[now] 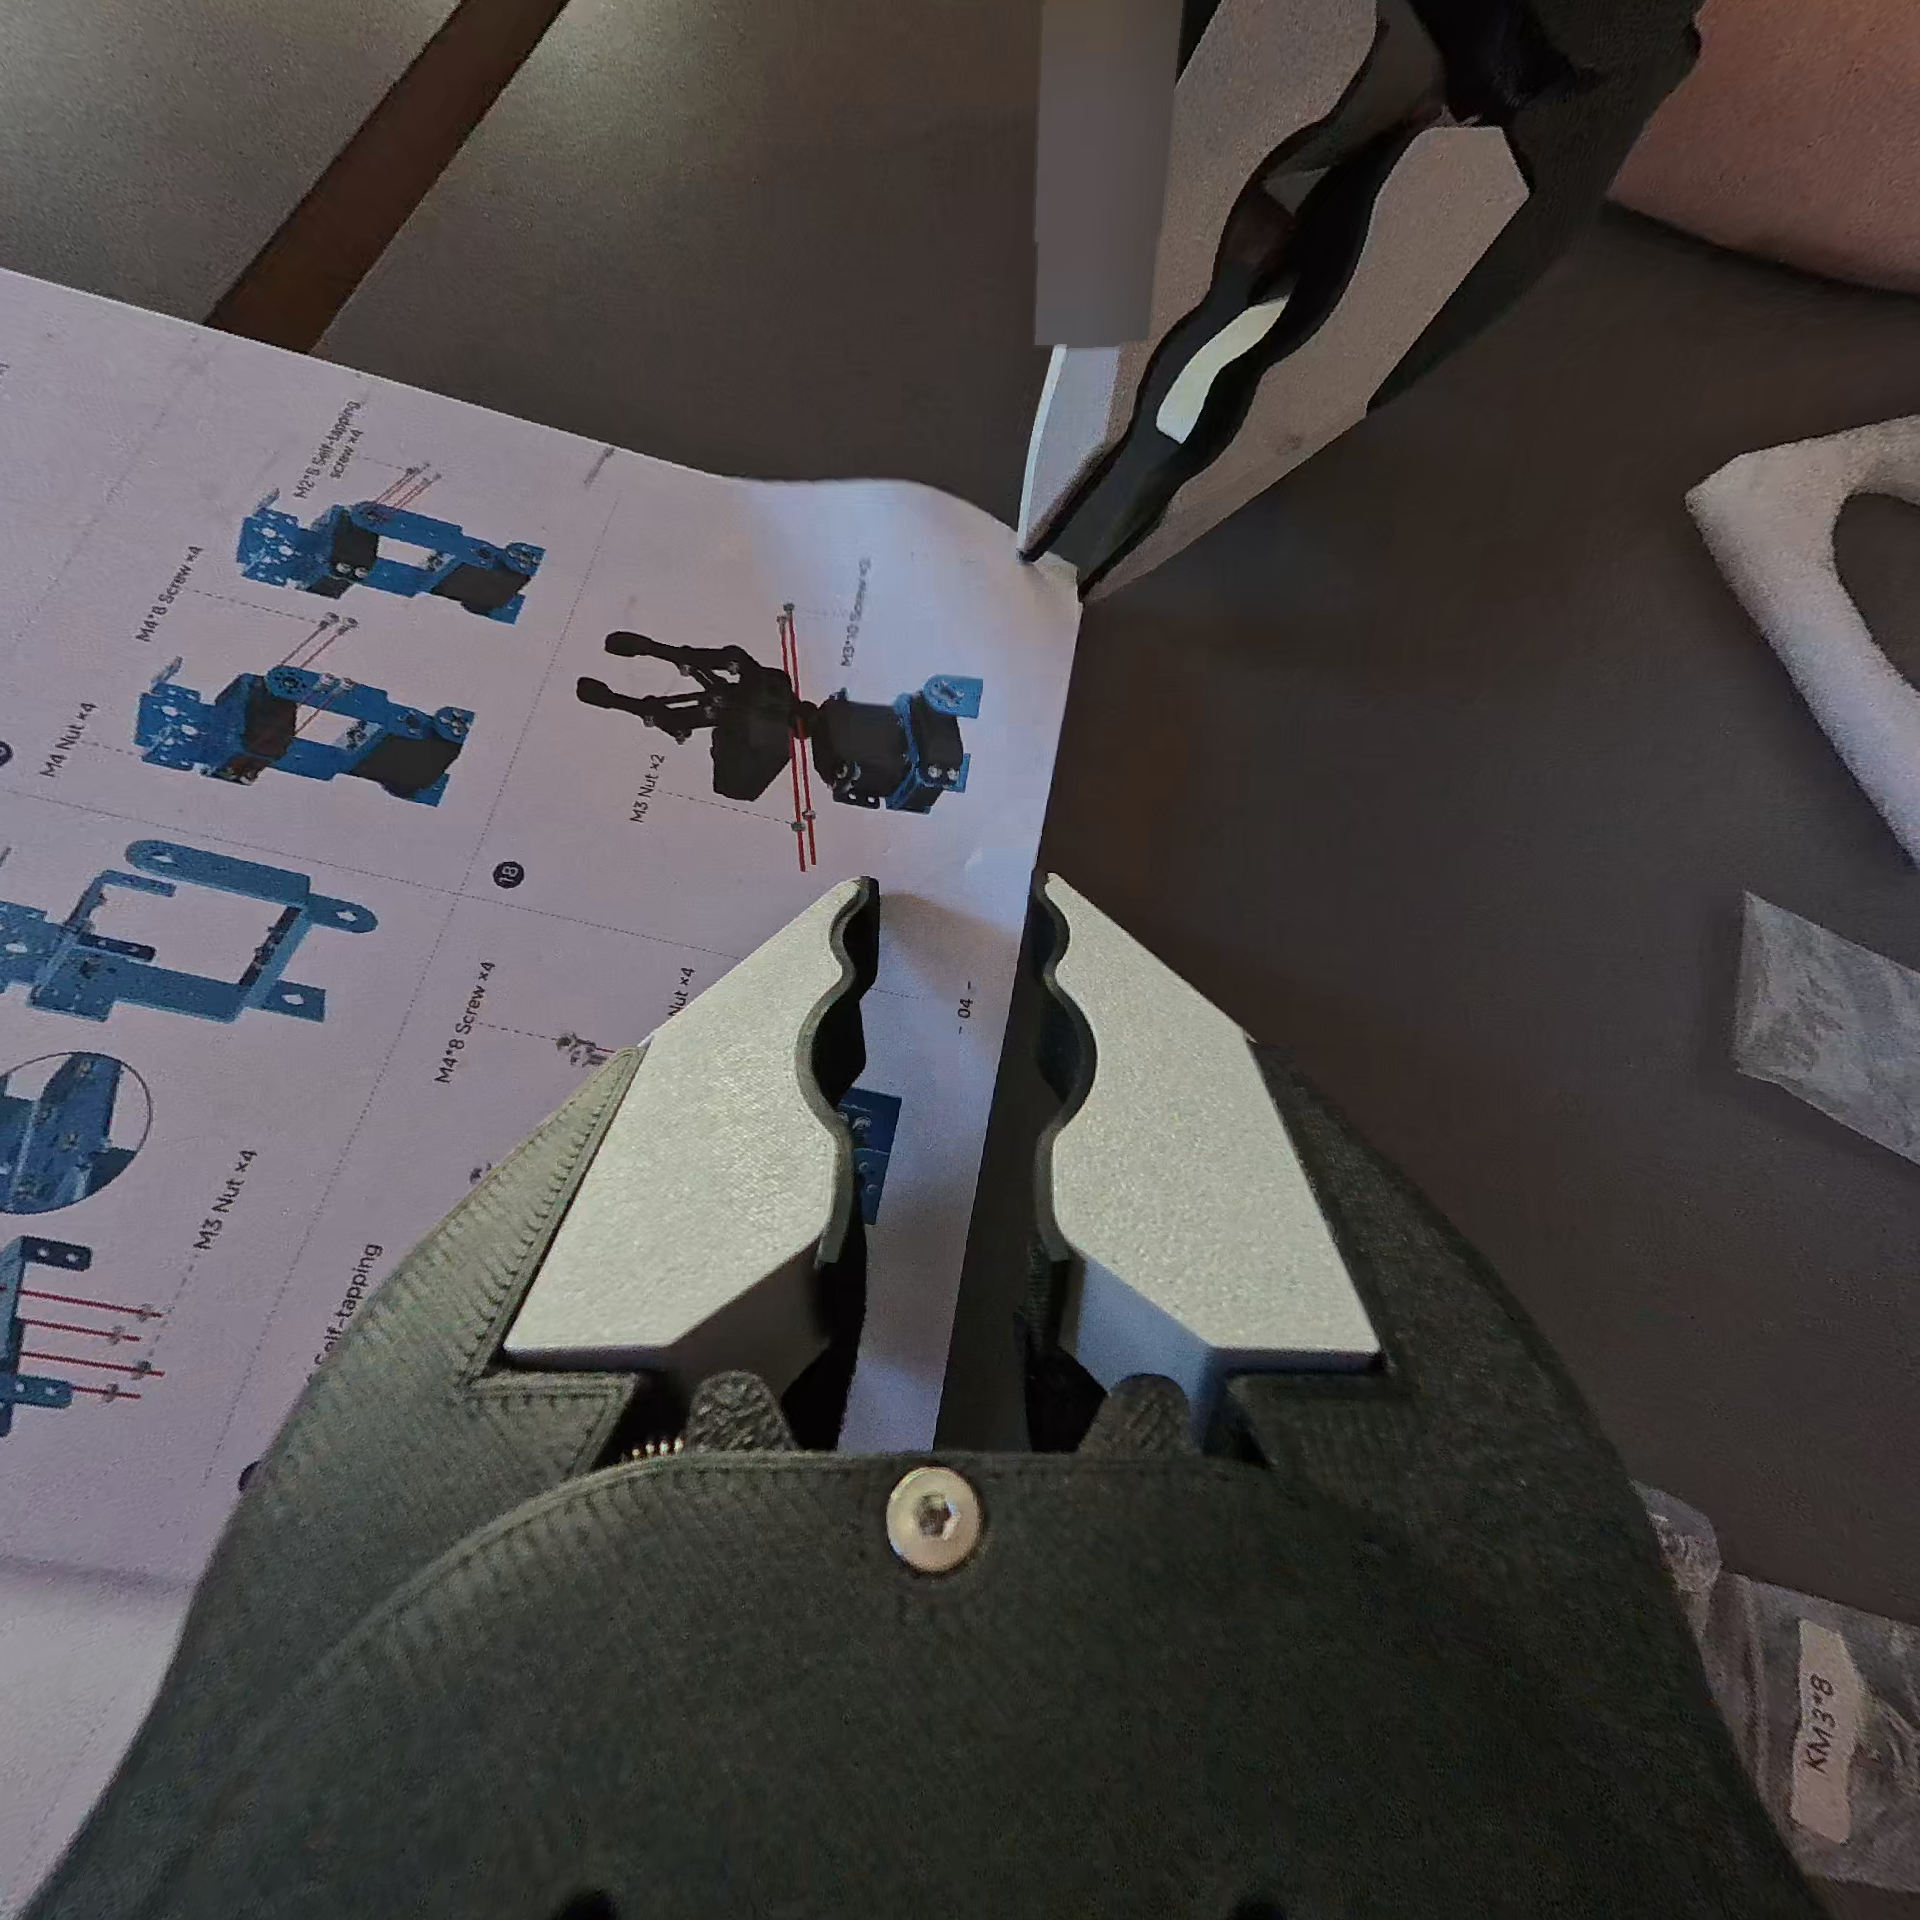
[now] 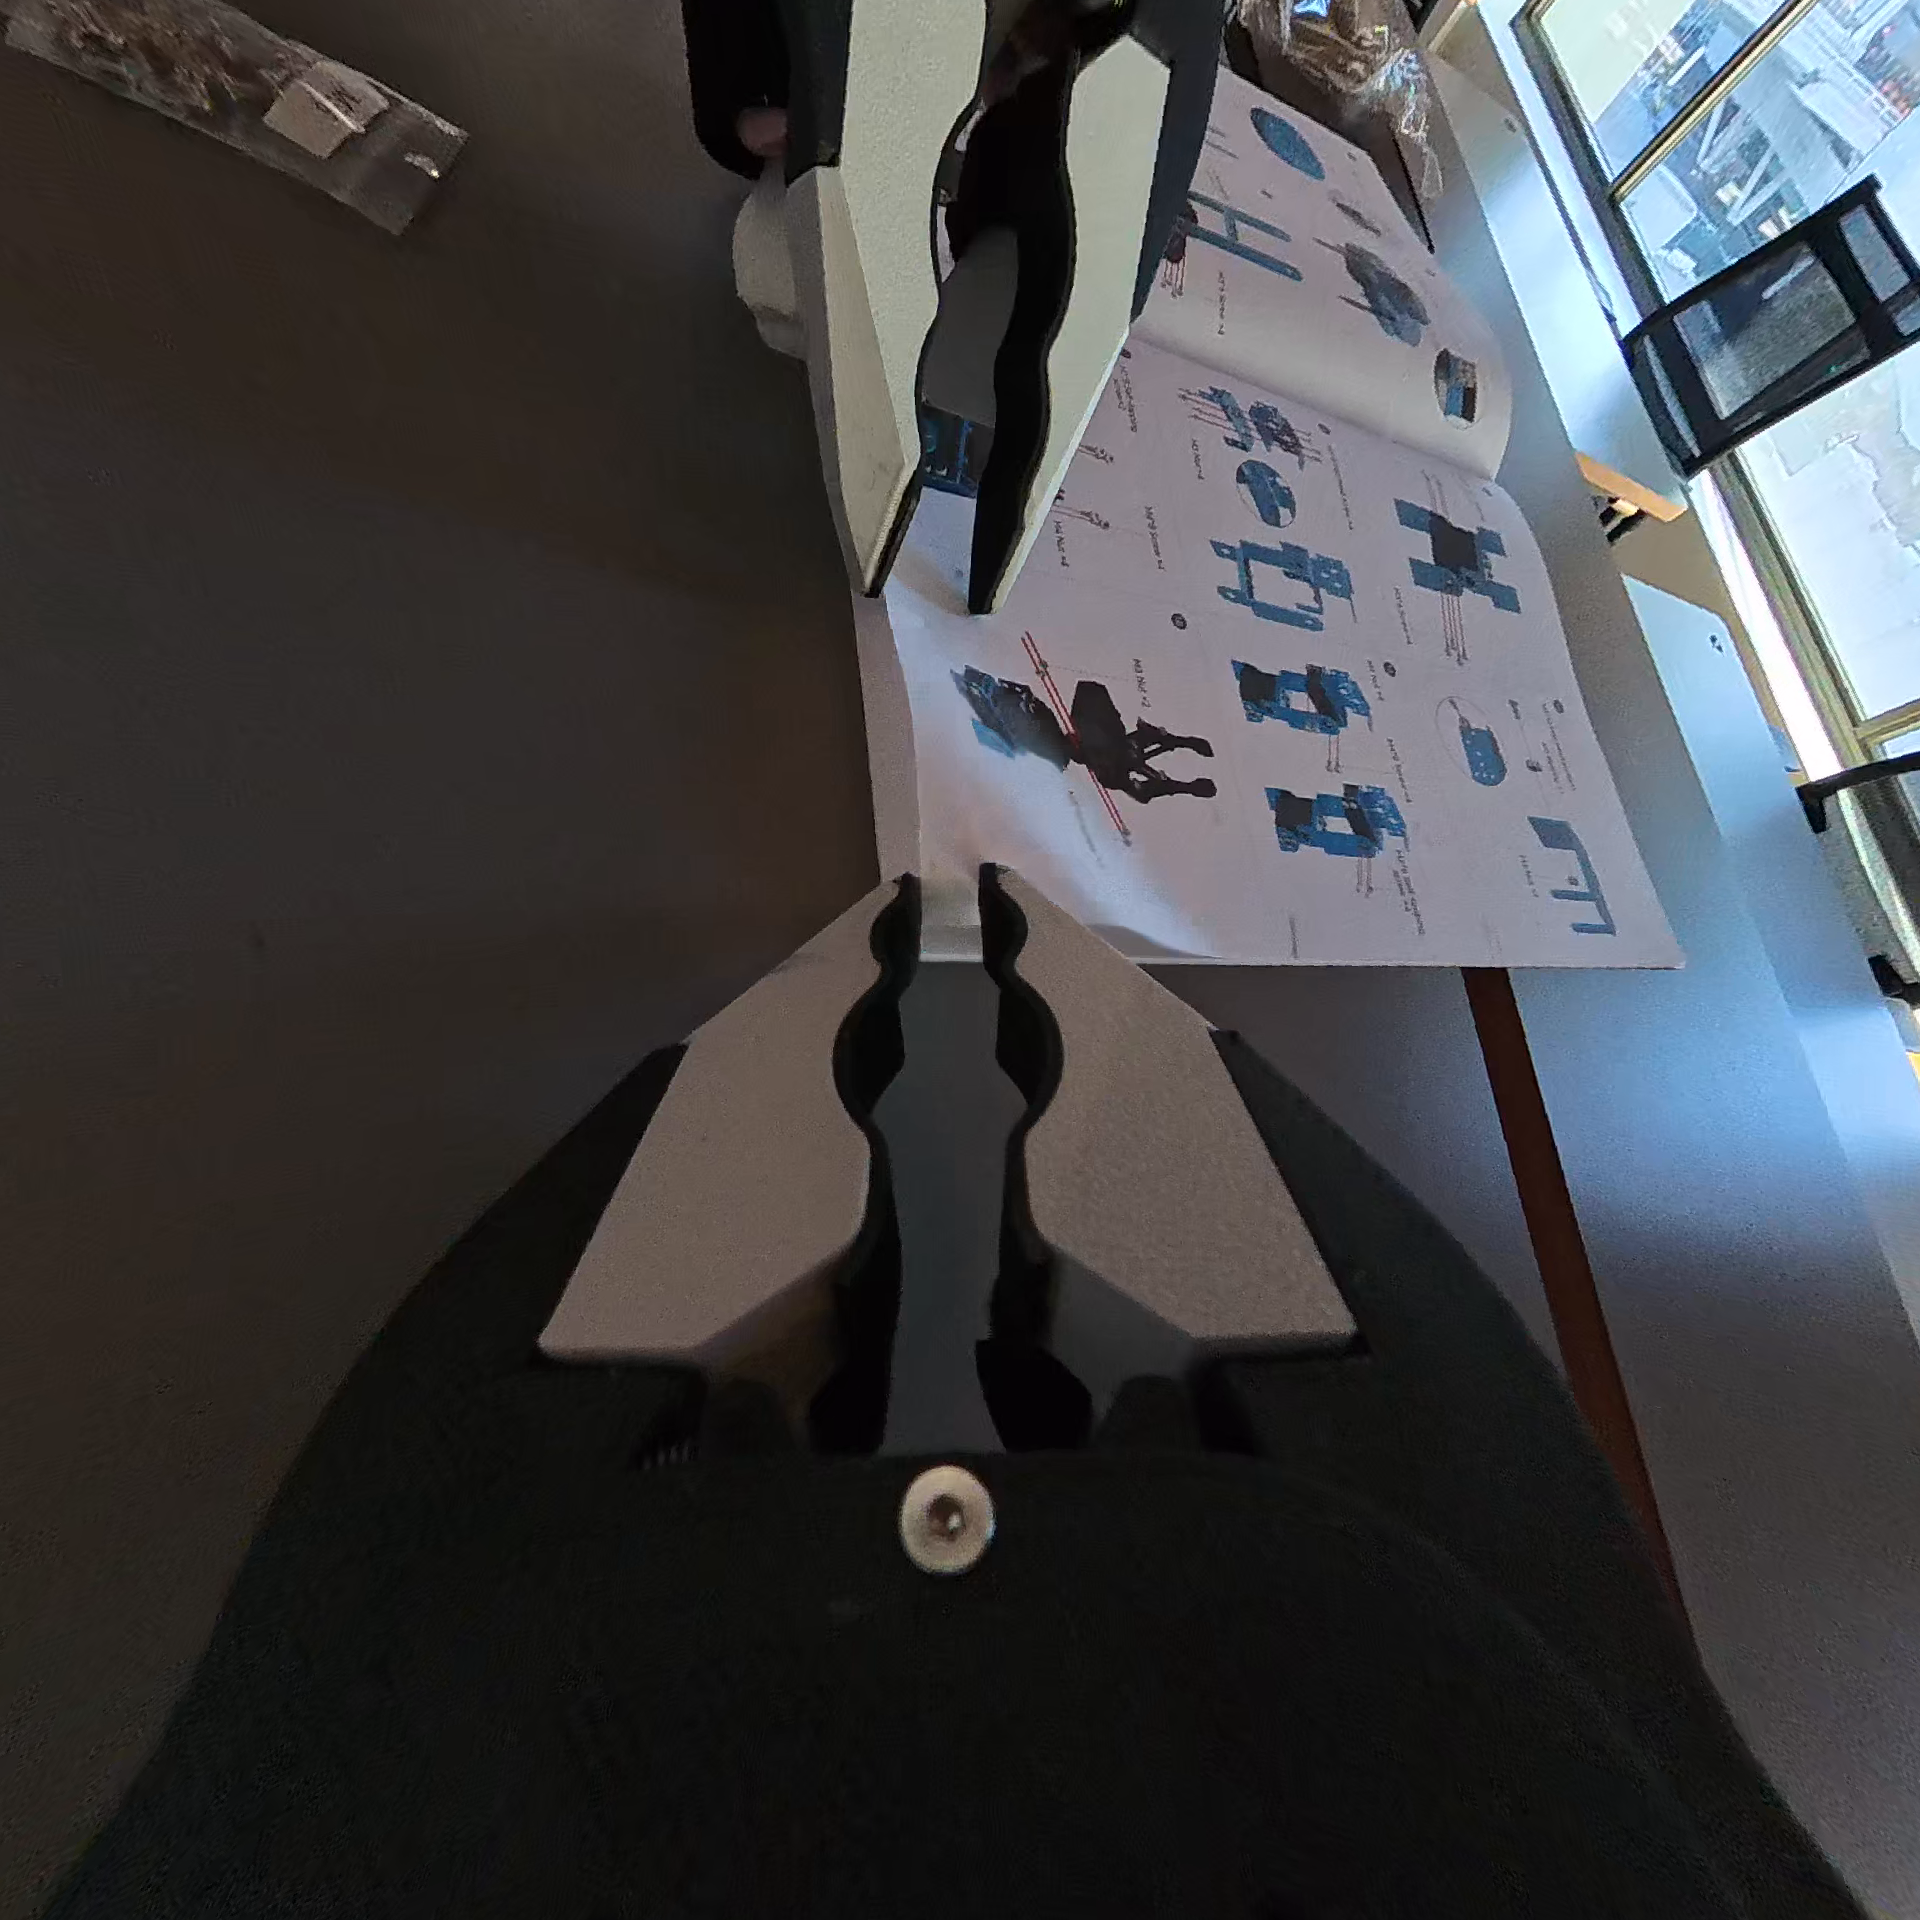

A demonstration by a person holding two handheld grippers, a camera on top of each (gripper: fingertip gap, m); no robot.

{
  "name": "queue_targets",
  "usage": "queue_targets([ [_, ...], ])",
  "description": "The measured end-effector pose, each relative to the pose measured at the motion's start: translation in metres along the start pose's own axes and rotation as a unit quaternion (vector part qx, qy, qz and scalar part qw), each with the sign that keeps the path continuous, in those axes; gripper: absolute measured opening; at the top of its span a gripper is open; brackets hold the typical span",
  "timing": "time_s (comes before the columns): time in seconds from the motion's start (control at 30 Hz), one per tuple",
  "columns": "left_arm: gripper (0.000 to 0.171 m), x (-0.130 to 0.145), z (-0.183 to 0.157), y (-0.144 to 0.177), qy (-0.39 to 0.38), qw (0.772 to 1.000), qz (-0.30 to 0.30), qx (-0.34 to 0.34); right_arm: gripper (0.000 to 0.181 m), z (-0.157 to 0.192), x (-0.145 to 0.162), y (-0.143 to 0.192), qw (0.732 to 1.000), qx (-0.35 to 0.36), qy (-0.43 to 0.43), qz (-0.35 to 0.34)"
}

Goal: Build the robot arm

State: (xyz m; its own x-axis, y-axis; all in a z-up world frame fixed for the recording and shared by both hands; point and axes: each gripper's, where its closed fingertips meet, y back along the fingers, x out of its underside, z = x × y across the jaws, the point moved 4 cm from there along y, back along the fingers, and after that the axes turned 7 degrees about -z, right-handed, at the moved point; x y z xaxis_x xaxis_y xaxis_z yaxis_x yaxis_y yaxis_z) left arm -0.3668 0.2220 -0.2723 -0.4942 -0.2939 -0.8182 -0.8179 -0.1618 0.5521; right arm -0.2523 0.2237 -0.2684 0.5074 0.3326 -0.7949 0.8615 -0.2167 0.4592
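An open instruction booklet [image 1: 312, 831] with blue and black part drawings lies on a dark grey table [image 1: 1403, 935]. My left gripper [image 1: 956, 883] is open with a modest gap, astride the page's right edge. My right gripper [image 1: 1051, 574] comes down from the top right, tips at the page's far corner. In the right wrist view, the right gripper [image 2: 945, 878] shows a narrow gap with the corner of the booklet [image 2: 1247, 675] between its tips. The left gripper [image 2: 930, 601] stands farther along the same edge. That edge curls up slightly.
A white foam piece [image 1: 1808, 623], a clear plastic bag [image 1: 1829, 1018] and a labelled bag of small parts [image 1: 1818, 1745] lie right of the booklet. Another bag [image 2: 312, 104] lies farther off. The table's brown edge [image 2: 1558, 1247] runs beside the booklet. A hand [image 1: 1787, 125] holds the right gripper.
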Motion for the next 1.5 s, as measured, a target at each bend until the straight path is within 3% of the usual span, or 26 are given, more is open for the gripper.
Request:
queue_targets([
  [0.37,0.023,0.000,0.010,0.000,0.017,1.000,-0.004,0.018,0.015,-0.007,-0.009,0.002,0.999,0.026,-0.004,-0.028],
  [0.53,0.021,0.002,0.009,-0.001,0.021,0.999,-0.004,0.027,0.002,-0.007,-0.010,-0.002,0.997,0.051,0.052,-0.009],
  [0.67,0.036,-0.001,0.003,-0.001,0.031,0.999,-0.003,0.031,0.000,-0.004,-0.008,-0.002,0.997,0.049,0.064,0.005],
  [0.97,0.032,-0.008,-0.036,-0.011,-0.072,0.991,0.006,-0.108,0.000,0.018,-0.006,0.030,0.998,0.032,0.052,0.032],
  [1.13,0.035,-0.009,-0.054,-0.019,-0.103,0.979,0.032,-0.170,0.000,0.035,0.002,0.061,0.998,0.042,-0.001,0.044],
  [1.37,0.034,-0.015,-0.069,-0.037,-0.085,0.979,0.033,-0.183,0.000,0.049,0.012,0.095,0.996,0.072,-0.038,0.037],
  [1.5,0.035,-0.035,-0.093,-0.052,-0.072,0.983,0.000,-0.171,0.000,0.046,0.008,0.107,0.995,0.088,-0.056,-0.001],
])
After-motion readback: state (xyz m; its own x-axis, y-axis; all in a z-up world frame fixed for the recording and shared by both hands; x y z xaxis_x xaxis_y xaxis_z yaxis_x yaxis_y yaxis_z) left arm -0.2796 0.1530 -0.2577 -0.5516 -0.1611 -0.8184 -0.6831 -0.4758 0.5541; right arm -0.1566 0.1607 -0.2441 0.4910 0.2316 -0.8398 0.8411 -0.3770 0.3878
